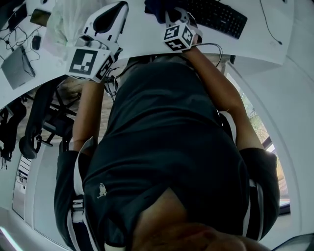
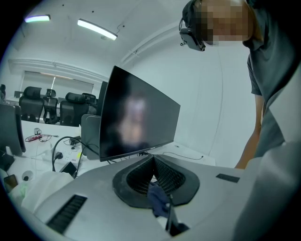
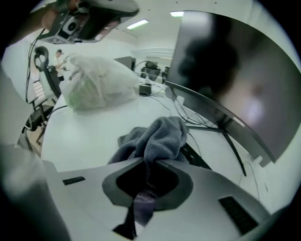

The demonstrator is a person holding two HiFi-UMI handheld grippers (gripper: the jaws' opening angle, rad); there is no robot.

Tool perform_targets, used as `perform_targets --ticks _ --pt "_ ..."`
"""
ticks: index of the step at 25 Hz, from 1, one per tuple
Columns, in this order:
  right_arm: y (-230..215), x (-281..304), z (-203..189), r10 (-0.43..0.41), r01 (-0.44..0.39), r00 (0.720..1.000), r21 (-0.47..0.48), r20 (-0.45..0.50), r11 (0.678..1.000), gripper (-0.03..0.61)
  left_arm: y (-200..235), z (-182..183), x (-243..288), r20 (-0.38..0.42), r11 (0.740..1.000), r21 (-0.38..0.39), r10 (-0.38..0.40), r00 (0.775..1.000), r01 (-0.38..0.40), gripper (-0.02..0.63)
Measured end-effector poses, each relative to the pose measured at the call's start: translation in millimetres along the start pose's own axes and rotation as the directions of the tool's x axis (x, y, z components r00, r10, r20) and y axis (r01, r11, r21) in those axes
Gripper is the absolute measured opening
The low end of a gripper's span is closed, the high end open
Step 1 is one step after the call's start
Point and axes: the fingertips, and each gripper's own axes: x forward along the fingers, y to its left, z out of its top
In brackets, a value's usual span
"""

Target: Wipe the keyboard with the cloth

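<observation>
The black keyboard (image 1: 216,14) lies on the white table (image 1: 260,39) at the top right of the head view. My right gripper (image 3: 153,160) is shut on the grey-blue cloth (image 3: 160,136), which bunches up in front of its jaws just above a dark keyboard edge (image 3: 195,157). In the head view the cloth (image 1: 156,10) hangs at the keyboard's left end, in front of the right gripper (image 1: 169,18). My left gripper (image 1: 117,11) is held off to the left, away from the keyboard. Its jaws meet in a closed line (image 2: 152,161) with nothing in front; a small bluish scrap shows in the recess behind them.
A dark curved monitor (image 2: 136,117) stands behind the keyboard and also fills the right of the right gripper view (image 3: 235,70). A translucent plastic bag (image 3: 99,82) sits at the table's left. Cables (image 2: 63,146) and office chairs (image 2: 70,110) lie beyond. My own torso (image 1: 167,147) fills the head view.
</observation>
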Motion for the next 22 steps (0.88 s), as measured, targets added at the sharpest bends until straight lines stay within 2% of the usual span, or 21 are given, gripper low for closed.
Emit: perform_targets --ticks 3,5,7,10,13,15,19,22 --pt "55.0 8.7 31.7 0.139 -0.134 0.99 -0.122 0.035 0.984 0.034 -8.0 5.8 6.8 0.007 1.0 0.013 -0.019 1.0 0.019 0.005" --pt "60.3 8.8 33.5 0.174 -0.167 0.984 -0.132 0.042 0.977 0.034 -11.3 9.7 9.0 0.014 0.999 0.023 -0.025 1.0 0.024 0.006" --pt "33.5 4.5 19.0 0.131 -0.129 0.99 -0.046 0.042 0.991 0.034 -10.4 10.8 8.3 0.019 0.999 0.025 -0.02 1.0 0.02 0.005" --pt "-26.7 -9.4 -22.8 0.008 -0.007 1.0 0.073 -0.01 0.997 0.034 -4.0 4.4 4.3 0.011 1.0 0.011 -0.007 1.0 0.007 0.006" --pt "-55.6 -20.5 -49.8 -0.069 0.074 0.996 0.085 -0.059 0.994 0.034 -0.3 -3.4 1.6 -0.001 1.0 -0.002 -0.002 1.0 0.002 0.005" --pt "-41.3 -18.1 -39.6 -0.058 0.06 0.997 0.048 -0.055 0.997 0.034 -0.8 -6.9 4.1 -0.009 1.0 -0.004 -0.009 1.0 0.009 0.005" --pt "13.2 -2.9 0.3 0.037 -0.037 0.999 -0.021 0.012 0.999 0.034 -10.7 0.6 16.6 0.0 0.999 0.003 -0.034 0.999 0.034 0.005" --pt "26.4 0.6 8.9 0.077 -0.072 0.995 -0.082 0.057 0.994 0.034 -13.7 8.5 21.5 0.012 0.999 0.016 -0.037 0.999 0.037 0.006"
